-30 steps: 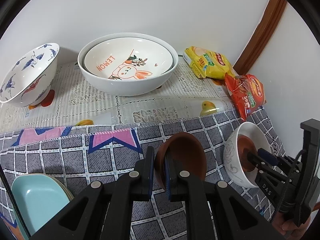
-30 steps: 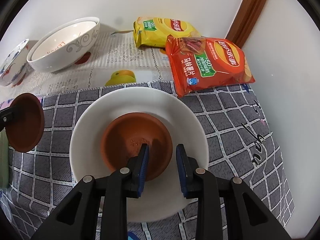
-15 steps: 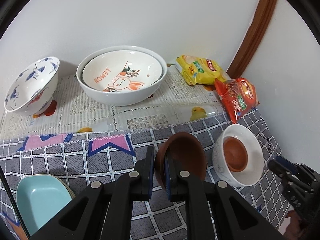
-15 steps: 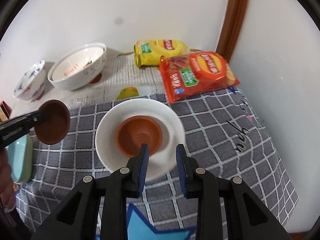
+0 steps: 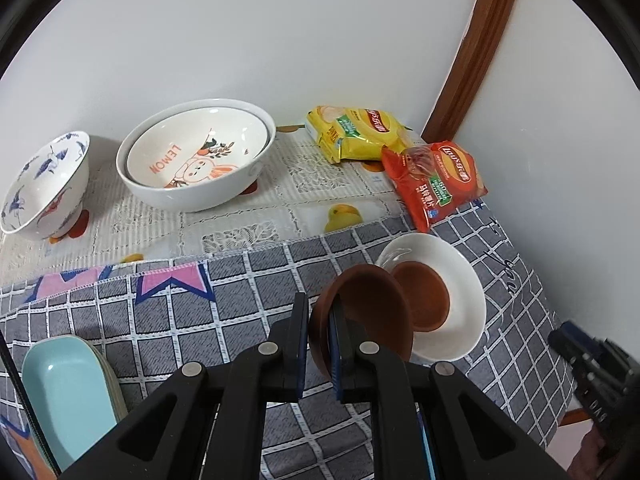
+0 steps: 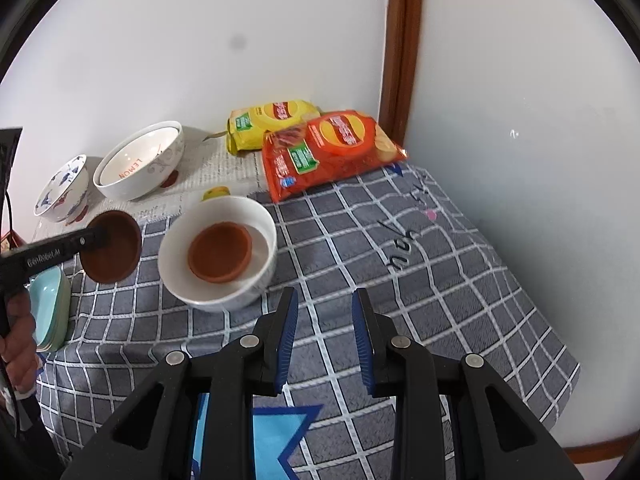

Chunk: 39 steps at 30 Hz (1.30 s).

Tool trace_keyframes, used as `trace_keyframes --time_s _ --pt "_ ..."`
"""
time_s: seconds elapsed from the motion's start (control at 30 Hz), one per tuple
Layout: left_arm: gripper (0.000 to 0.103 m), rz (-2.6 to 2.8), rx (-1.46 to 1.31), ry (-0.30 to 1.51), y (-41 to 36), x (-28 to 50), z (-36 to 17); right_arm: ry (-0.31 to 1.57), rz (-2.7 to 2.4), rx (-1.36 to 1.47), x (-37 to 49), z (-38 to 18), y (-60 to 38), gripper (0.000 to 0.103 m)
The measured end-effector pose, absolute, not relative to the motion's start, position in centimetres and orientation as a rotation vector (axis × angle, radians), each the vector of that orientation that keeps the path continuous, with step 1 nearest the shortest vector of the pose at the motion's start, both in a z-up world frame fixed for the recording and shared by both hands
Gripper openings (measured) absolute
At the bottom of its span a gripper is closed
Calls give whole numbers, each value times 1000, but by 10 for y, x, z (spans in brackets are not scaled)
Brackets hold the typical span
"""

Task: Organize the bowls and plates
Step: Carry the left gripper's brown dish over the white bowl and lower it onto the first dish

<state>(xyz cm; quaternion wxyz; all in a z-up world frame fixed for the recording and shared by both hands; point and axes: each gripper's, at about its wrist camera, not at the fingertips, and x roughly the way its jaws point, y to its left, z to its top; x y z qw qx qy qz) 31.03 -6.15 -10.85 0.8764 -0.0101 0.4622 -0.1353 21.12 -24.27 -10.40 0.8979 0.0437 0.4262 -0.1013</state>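
Note:
My left gripper (image 5: 319, 314) is shut on the rim of a small brown bowl (image 5: 376, 312), which it holds tilted just above and left of a white bowl (image 5: 472, 292). A second brown bowl (image 5: 424, 298) sits inside that white bowl. In the right wrist view the white bowl (image 6: 256, 220) with its brown bowl (image 6: 220, 252) stands on the grey checked cloth. The held brown bowl (image 6: 116, 254) hangs to its left in the left gripper (image 6: 96, 238). My right gripper (image 6: 326, 336) is open and holds nothing, a short way in front of the white bowl.
At the back stand a big white bowl (image 5: 200, 196) with a "LEMON" bowl nested inside and a blue-bird bowl (image 5: 44, 188). Light blue plates (image 5: 68, 392) are stacked at front left. Yellow (image 5: 356, 132) and red (image 5: 436, 180) chip bags lie in the wall corner.
My right gripper has drawn back and up from the white bowl, leaving the brown bowl inside. My left gripper has carried its brown bowl toward the white bowl.

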Motion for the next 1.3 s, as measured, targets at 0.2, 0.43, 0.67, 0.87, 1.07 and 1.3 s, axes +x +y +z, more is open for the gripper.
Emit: trace_keyframes --time_s 0.2,0.43,0.67,0.87,1.07,1.3 --pt "9 -299 -42 963 -73 314 -105 886 -206 123 206 -116 -254 28" --pt "9 -335 -41 960 -97 322 -106 887 -226 178 204 -126 -277 28" --pt "9 -356 -34 996 -121 333 -124 910 -230 196 205 -138 -285 28" --pt "9 -354 -27 1015 -130 340 -136 917 -232 202 205 -142 -289 28" --pt "9 -353 -23 1020 -135 344 -143 924 -228 191 204 -145 -288 28" --pt "9 -364 -29 1032 -138 346 -152 925 -230 188 206 -145 -288 28"
